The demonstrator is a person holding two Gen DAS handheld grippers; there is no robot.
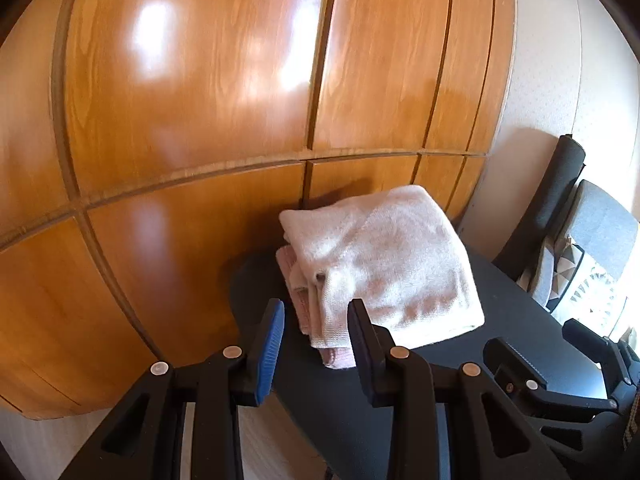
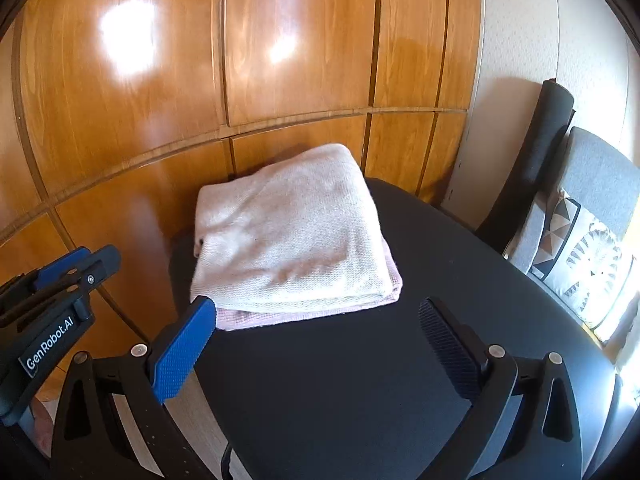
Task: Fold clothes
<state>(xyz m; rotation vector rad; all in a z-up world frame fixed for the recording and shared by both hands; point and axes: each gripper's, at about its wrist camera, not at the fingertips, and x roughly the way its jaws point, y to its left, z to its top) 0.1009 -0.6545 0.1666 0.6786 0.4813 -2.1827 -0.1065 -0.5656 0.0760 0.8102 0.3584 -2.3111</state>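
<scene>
A folded stack of clothes lies at the far edge of the black table (image 2: 360, 380): a cream knit piece (image 2: 292, 232) on top and a pink piece (image 2: 248, 318) showing under its near edge. My right gripper (image 2: 316, 302) hangs wide open above the table, just short of the stack, with nothing between its fingers. My left gripper (image 1: 316, 306) is open about half way, held above the stack's near left corner (image 1: 320, 320) and empty. The cream piece (image 1: 384, 256) covers most of the pink one (image 1: 292, 276). Each gripper shows in the other's view: the right (image 1: 534, 336), the left (image 2: 86, 258).
Glossy wooden wardrobe doors (image 2: 160, 80) stand right behind the table. A chair with a grey back (image 2: 600, 184) and a patterned cushion (image 2: 580, 264) sits at the right by a pale wall (image 2: 520, 60). Light floor (image 1: 264, 440) shows below the table's left edge.
</scene>
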